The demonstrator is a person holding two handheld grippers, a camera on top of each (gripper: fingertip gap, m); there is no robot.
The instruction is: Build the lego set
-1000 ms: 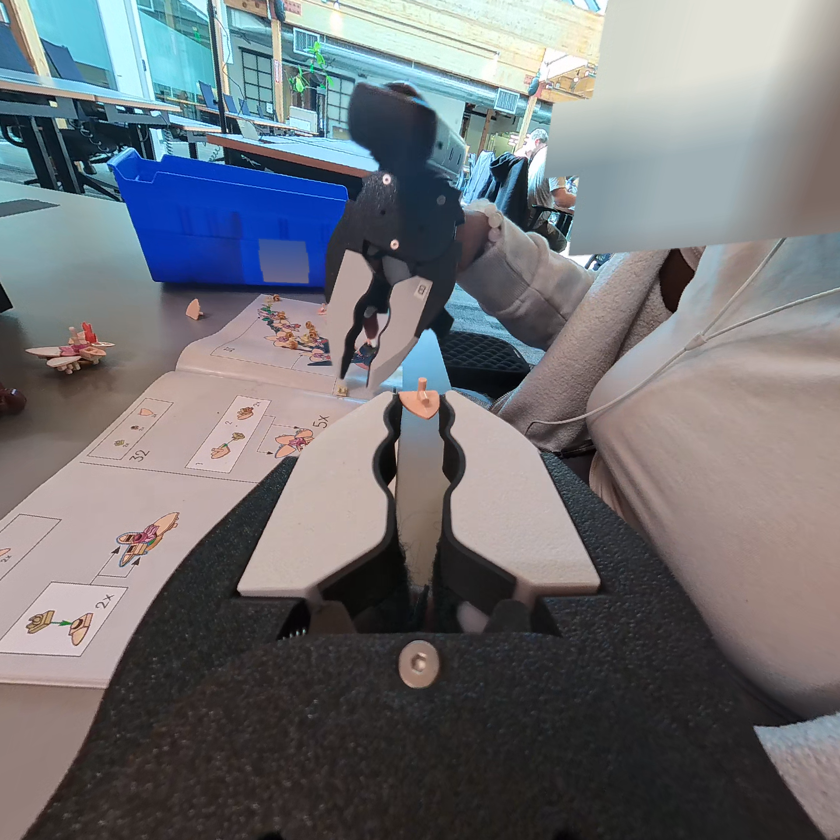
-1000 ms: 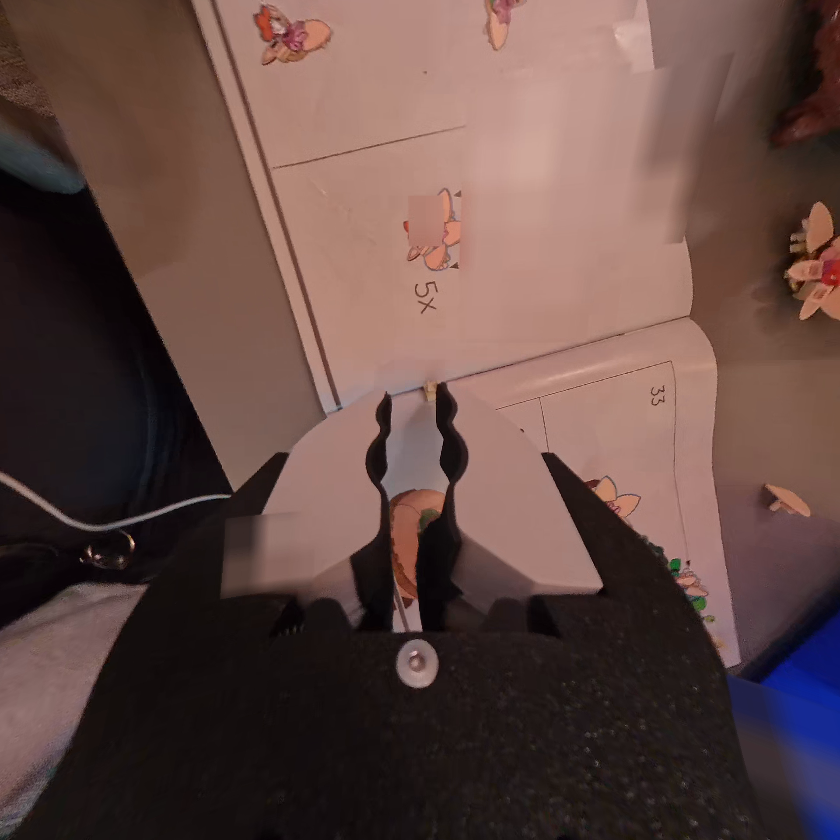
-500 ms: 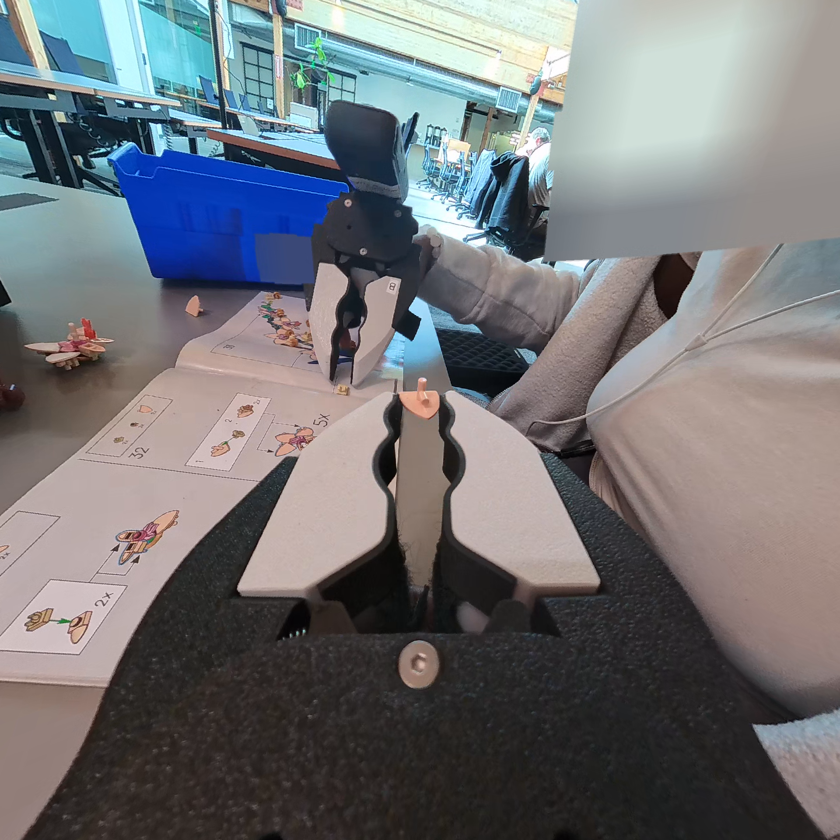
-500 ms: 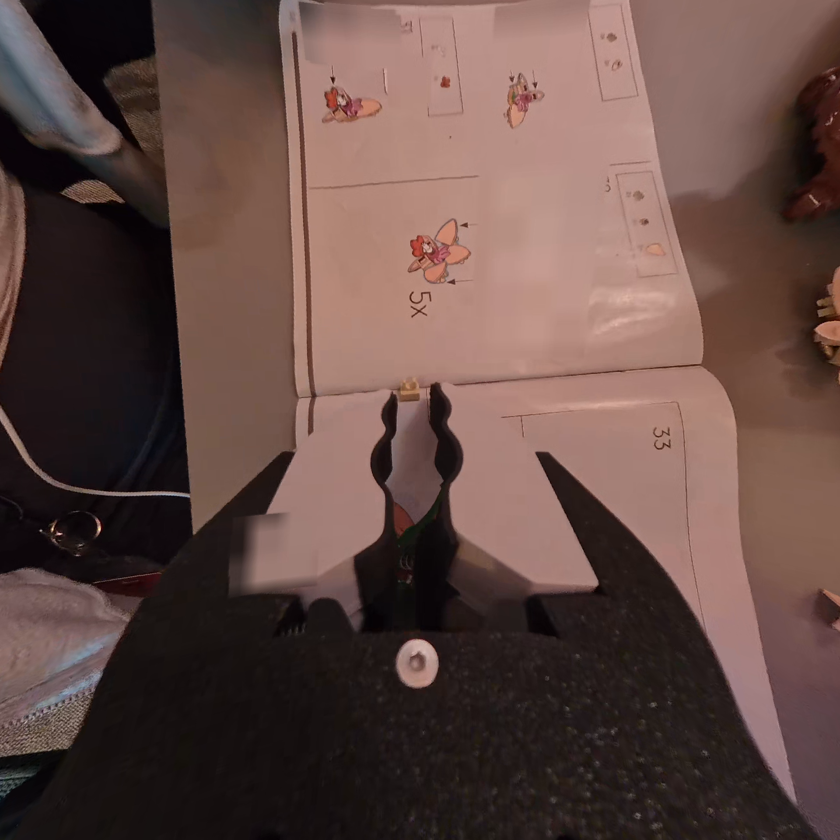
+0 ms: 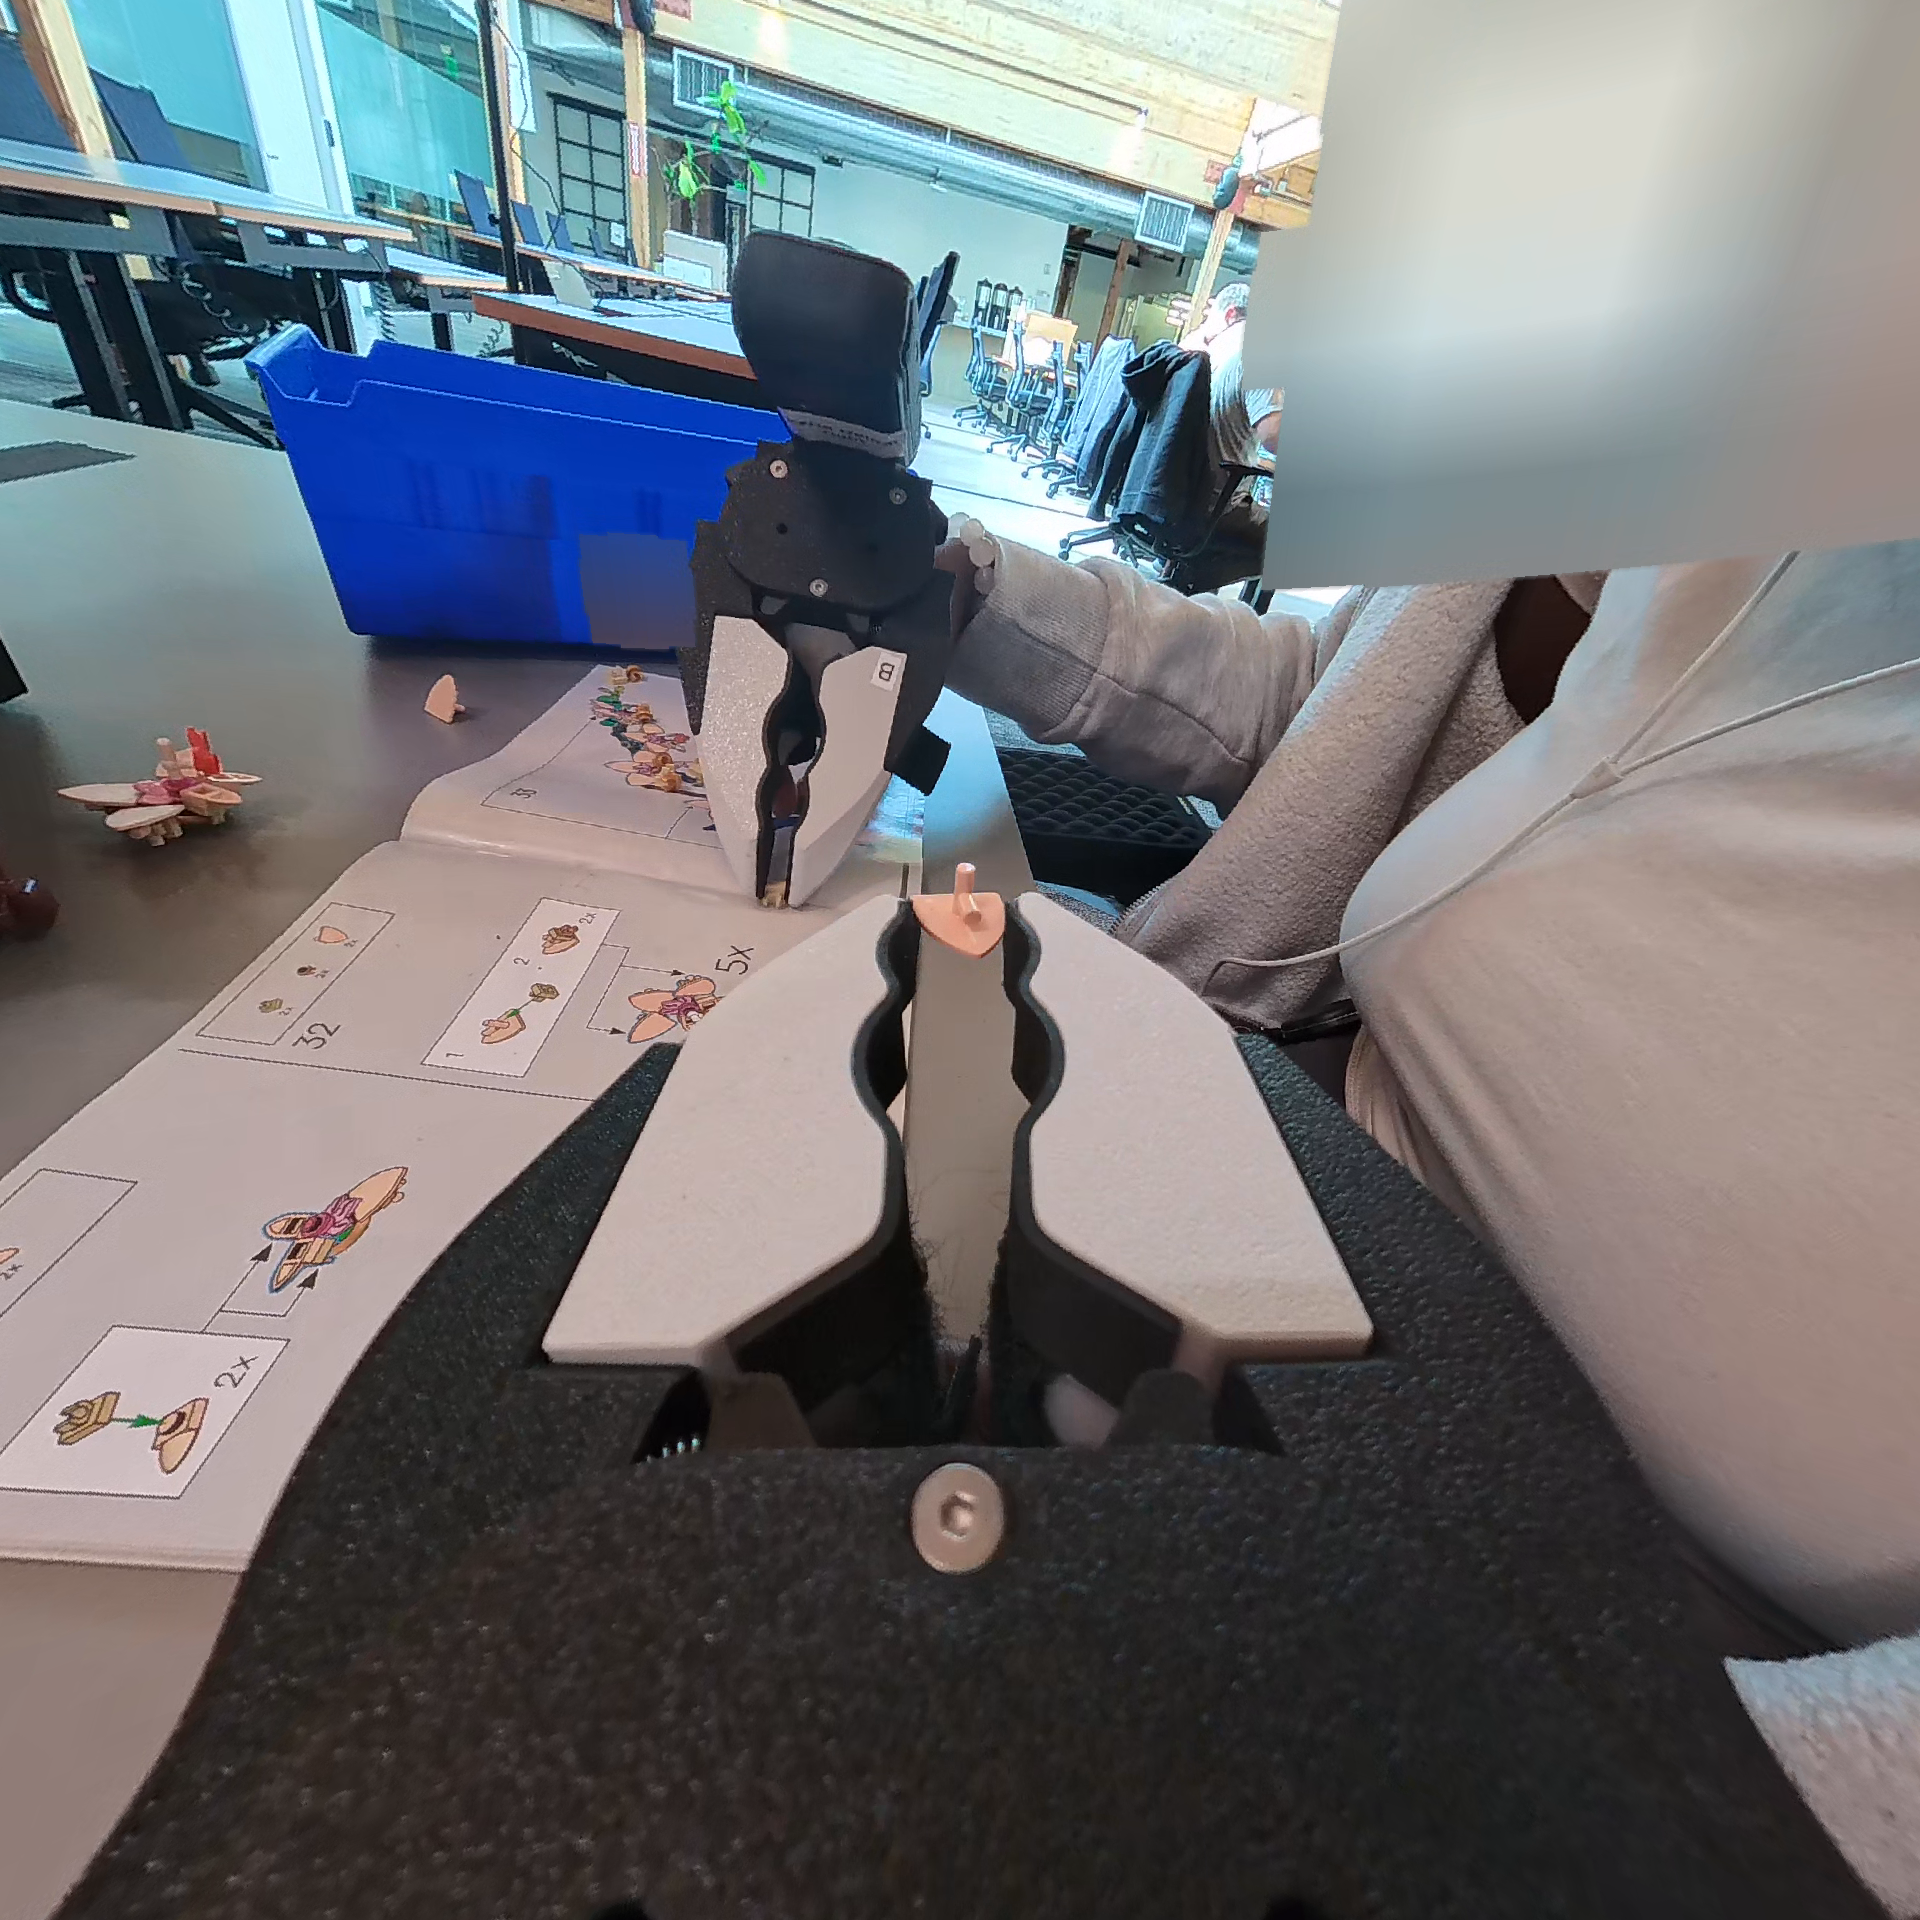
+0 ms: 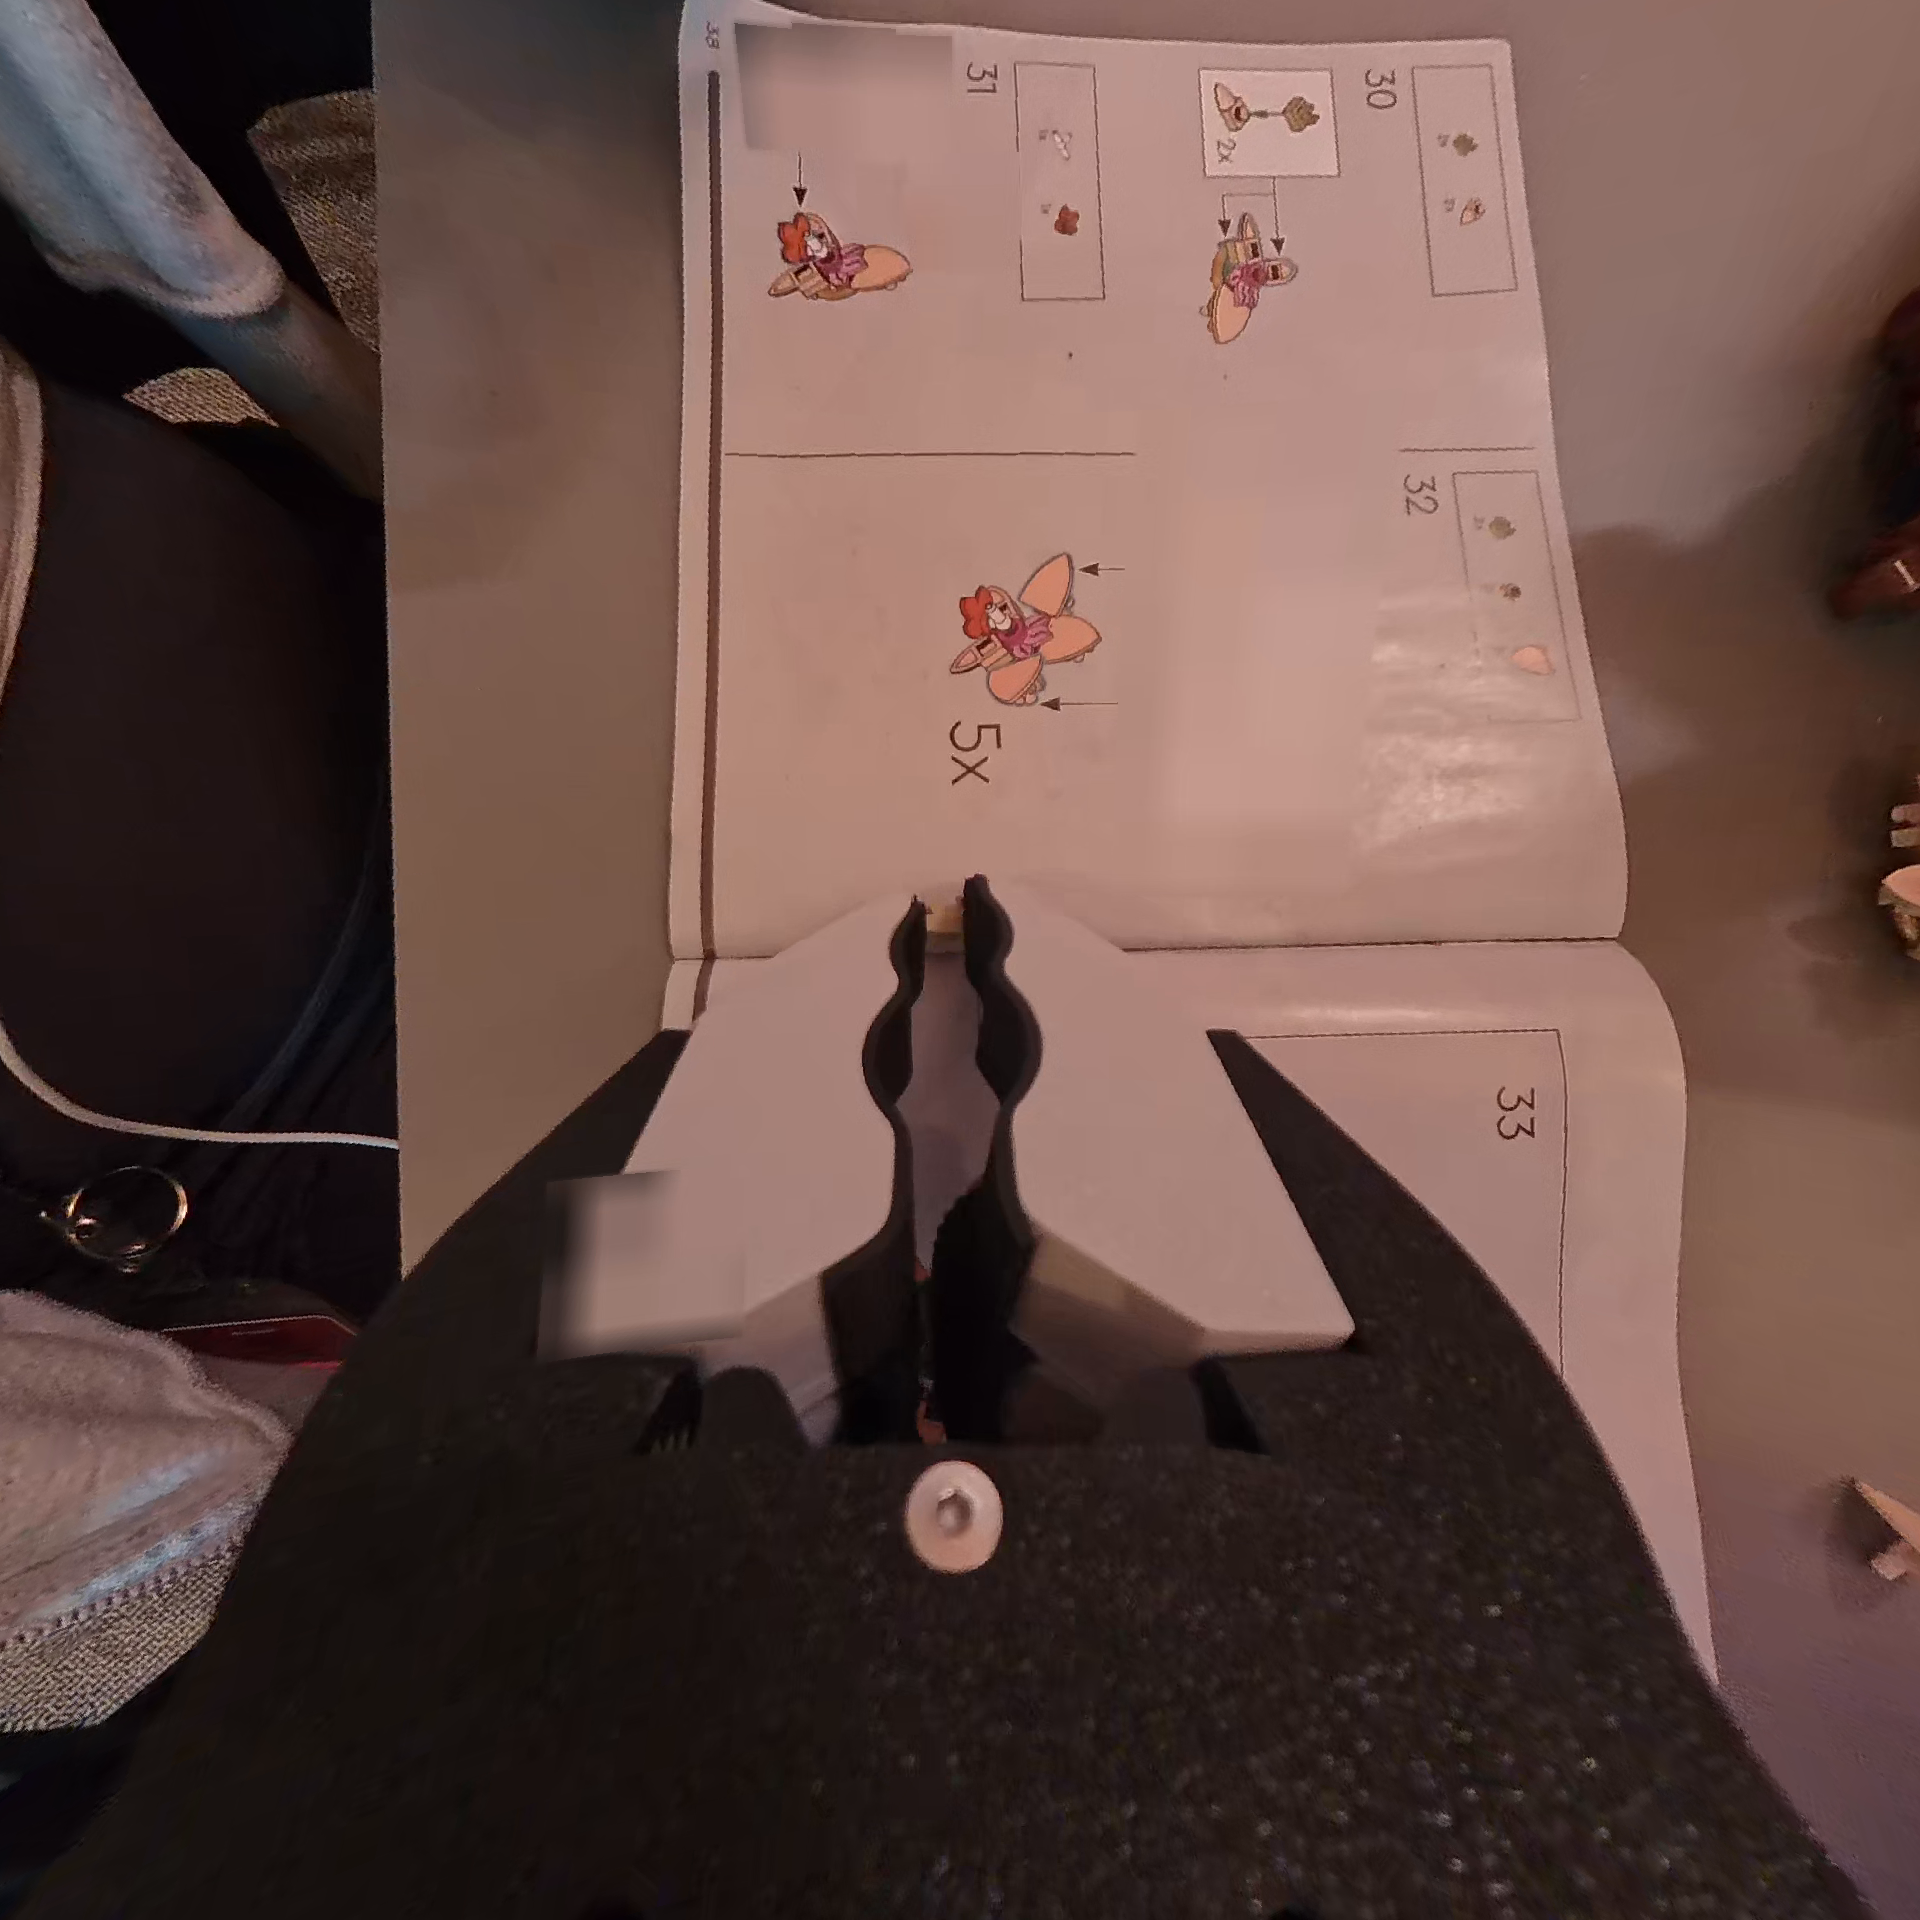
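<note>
My left gripper (image 5: 961, 912) is shut on a peach petal piece (image 5: 948, 927) whose pin points up, held above the open instruction booklet (image 5: 260, 1143). My right gripper (image 6: 943, 906) points down onto the booklet (image 6: 1247, 520) near its fold, with its tips closed on a small tan piece (image 6: 945, 923). The right gripper also shows in the left wrist view (image 5: 774, 896), just beyond the left tips, touching the page. A built flower assembly (image 5: 166, 800) lies on the grey table at the left.
A blue bin (image 5: 499, 499) stands behind the booklet. A loose petal (image 5: 447, 698) lies near it; another (image 6: 1886, 1527) lies right of the booklet. A dark brown piece (image 6: 1881, 582) sits at the table's far side. The person's body is close on the right. Left tips to right tips: about 15 centimeters. The left gripper is farther from the built flower assembly (image 5: 166, 800), some 25 centimeters, than the right, some 15 centimeters.
My right gripper has come down onto the booklet and its tips now sit around the small tan piece that lay just ahead of them. The left gripper with the petal has not moved.
</note>
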